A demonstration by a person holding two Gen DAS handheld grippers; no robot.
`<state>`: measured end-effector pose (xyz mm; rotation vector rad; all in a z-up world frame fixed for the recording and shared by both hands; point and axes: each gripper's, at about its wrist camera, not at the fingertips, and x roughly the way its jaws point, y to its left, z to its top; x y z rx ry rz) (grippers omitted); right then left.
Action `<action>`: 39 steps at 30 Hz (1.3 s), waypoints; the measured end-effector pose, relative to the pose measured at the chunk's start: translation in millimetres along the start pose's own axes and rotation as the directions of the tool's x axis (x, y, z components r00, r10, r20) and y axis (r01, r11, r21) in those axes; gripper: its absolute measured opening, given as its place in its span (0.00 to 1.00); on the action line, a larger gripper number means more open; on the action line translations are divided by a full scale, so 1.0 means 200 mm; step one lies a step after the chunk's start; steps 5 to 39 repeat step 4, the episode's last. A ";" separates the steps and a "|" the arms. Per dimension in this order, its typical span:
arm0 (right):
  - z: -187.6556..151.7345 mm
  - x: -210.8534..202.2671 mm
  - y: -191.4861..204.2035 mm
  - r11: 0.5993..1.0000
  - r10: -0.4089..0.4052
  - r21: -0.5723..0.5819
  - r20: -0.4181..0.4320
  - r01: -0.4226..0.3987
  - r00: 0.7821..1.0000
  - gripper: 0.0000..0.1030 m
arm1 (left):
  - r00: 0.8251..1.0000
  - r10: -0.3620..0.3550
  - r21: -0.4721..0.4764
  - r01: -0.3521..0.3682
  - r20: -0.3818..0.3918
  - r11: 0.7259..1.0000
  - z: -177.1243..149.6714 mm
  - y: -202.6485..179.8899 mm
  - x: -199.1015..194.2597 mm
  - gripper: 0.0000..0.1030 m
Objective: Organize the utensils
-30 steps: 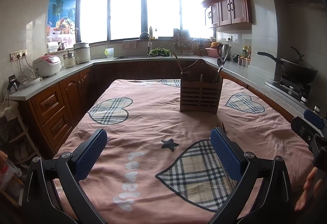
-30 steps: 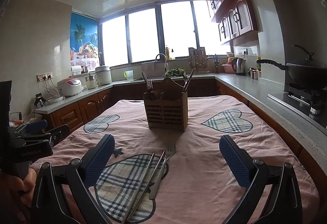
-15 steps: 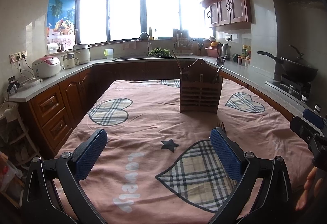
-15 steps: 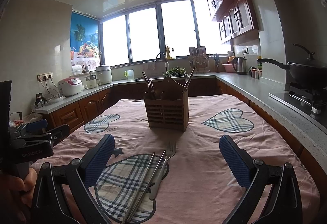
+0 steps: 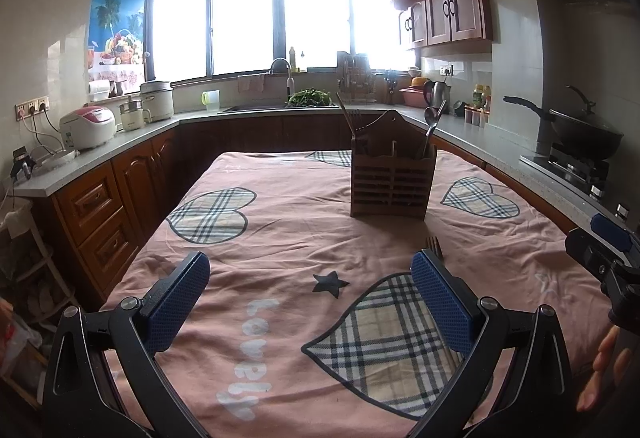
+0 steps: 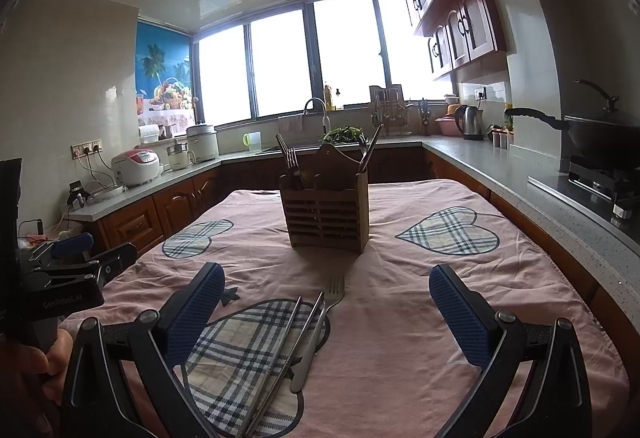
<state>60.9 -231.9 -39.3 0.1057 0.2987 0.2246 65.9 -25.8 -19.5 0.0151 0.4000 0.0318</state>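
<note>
Utensils lie loose on a pink tablecloth [image 6: 400,302] printed with plaid hearts, nearest the right gripper [image 6: 328,322]. A metal fork [image 6: 320,330] and a pair of metal chopsticks [image 6: 280,354] rest side by side and nearly parallel across one plaid heart, their long axes running from the near edge toward the far end of the table. The fork's tines point away, toward the holder, and its handle points back toward the camera. The right gripper hovers above them with its blue-padded jaws spread wide and holding nothing. The left gripper [image 5: 310,302] hovers over the cloth to the left, jaws also spread wide and empty; the fork's tines [image 5: 434,244] just show past its right finger. Farther along, near the table's middle, stands an upright wooden utensil holder [image 6: 326,216] with slatted sides. A fork and chopsticks lean out of its left compartment, a spoon out of its right. Beyond it, kitchen counters [image 6: 500,166] and bright windows [image 6: 316,58] wrap the room.
</note>
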 end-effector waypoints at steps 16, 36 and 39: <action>0.01 0.03 -0.01 1.000 0.003 0.005 -0.010 -0.003 1.000 1.00 | 1.000 -0.006 -0.006 0.006 -0.009 1.000 0.01 0.00 0.03 1.00; 0.01 0.03 -0.01 1.000 0.003 0.005 -0.010 -0.003 1.000 1.00 | 1.000 -0.006 -0.006 0.006 -0.009 1.000 0.01 0.00 0.03 1.00; 0.01 0.03 -0.01 1.000 0.003 0.005 -0.010 -0.003 1.000 1.00 | 1.000 -0.006 -0.006 0.006 -0.009 1.000 0.01 0.00 0.03 1.00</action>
